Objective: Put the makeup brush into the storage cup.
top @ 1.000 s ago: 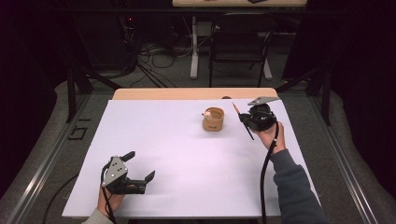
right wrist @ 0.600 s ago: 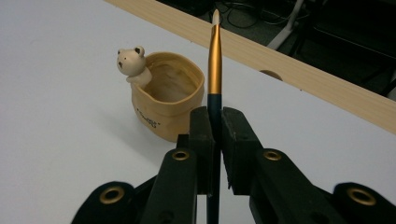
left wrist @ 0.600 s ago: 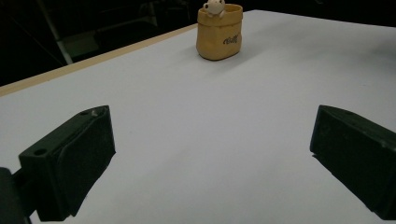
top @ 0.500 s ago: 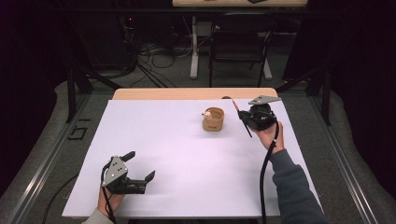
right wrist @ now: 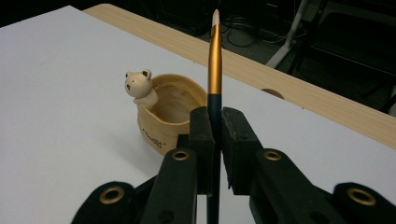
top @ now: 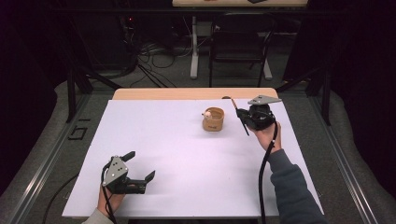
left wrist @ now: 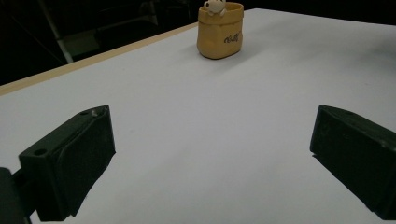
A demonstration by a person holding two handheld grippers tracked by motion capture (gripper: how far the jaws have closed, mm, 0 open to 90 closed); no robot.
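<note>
White sheeting covers the tabletop [top: 187, 154], and on it stands one tan pot [top: 213, 120] with a small bear figure [right wrist: 138, 85] perched on its rim. One brush [right wrist: 214, 56] is in play, and two tongs. The right tongs [right wrist: 214, 149] are clenched on the brush, their pads pressing its dark handle from both sides. The brush's long axis runs straight along the tongs: its gold ferrule and pale tip point ahead of the jaws, toward the far wooden edge, while the handle's tail passes back between them. The pot sits just ahead and to the left of these tongs, near but apart from the brush. The left tongs [top: 140, 176] lie released, jaws spread wide over bare sheet, with the pot well ahead of them.
</note>
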